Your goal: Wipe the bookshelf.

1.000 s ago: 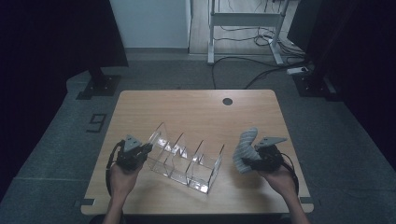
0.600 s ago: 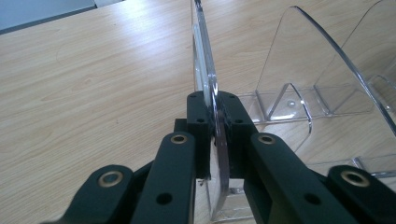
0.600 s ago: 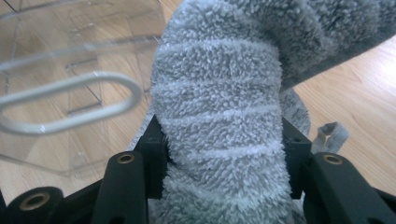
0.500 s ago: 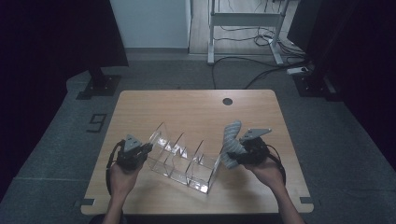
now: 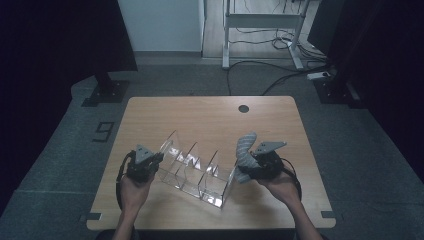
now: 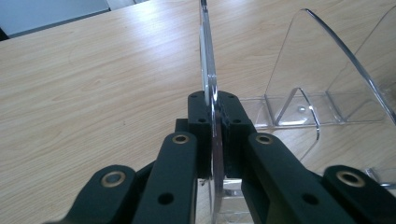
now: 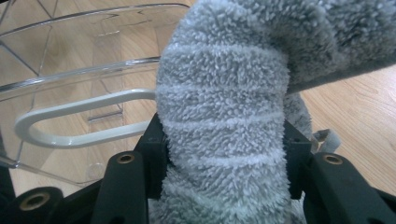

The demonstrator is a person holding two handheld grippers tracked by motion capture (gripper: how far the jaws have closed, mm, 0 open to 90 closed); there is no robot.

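A clear acrylic rack (image 5: 192, 170) with several upright dividers lies across the near half of the wooden table (image 5: 210, 120). My left gripper (image 5: 150, 162) is at the rack's left end, and its jaws (image 6: 212, 105) are shut on the edge of the thin end panel (image 6: 208, 46). My right gripper (image 5: 247, 167) is just off the rack's right end. It is shut on a fluffy grey cloth (image 7: 224, 107), which stands up above the gripper (image 5: 245, 145). A white loop (image 7: 70, 116) shows left of the cloth, in front of the rack's curved walls.
A round cable hole (image 5: 243, 108) sits near the table's far edge. The person's hands and forearms come in over the near edge. Beyond the table, the floor carries a white desk frame (image 5: 260, 20), cables and dark stands.
My right gripper has carried the grey cloth left and slightly up, from the table's right side to the rack's right end. The left gripper and the rack have stayed put.
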